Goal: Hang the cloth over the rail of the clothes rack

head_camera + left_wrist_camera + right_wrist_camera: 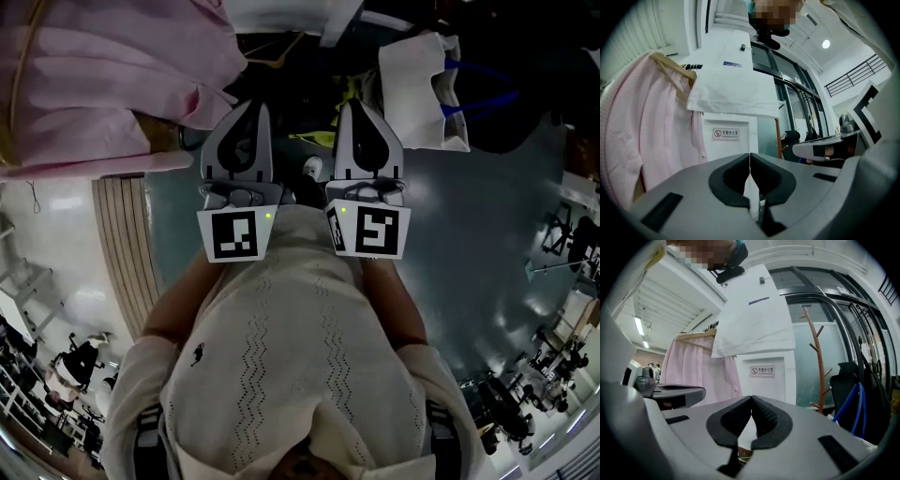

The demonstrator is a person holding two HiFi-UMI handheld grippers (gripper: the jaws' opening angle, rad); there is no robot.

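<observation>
A white cloth (736, 93) (757, 319) hangs draped high up, beside a pink garment (628, 136) (689, 366) on a wooden hanger (670, 65). The rail is mostly hidden under them. In the head view the white cloth (291, 14) shows at the top edge and the pink garment (103, 75) at top left. My left gripper (251, 112) (749, 159) and right gripper (361, 108) (751, 399) are side by side at chest height, below and short of the cloth. Both are shut with nothing between the jaws.
A white pillar with a no-smoking sign (726, 133) (761, 371) stands behind the cloth. A wooden coat stand (815, 357), a black chair (843, 380) and a white bag with blue straps (422, 89) are to the right. The floor (487, 216) is grey.
</observation>
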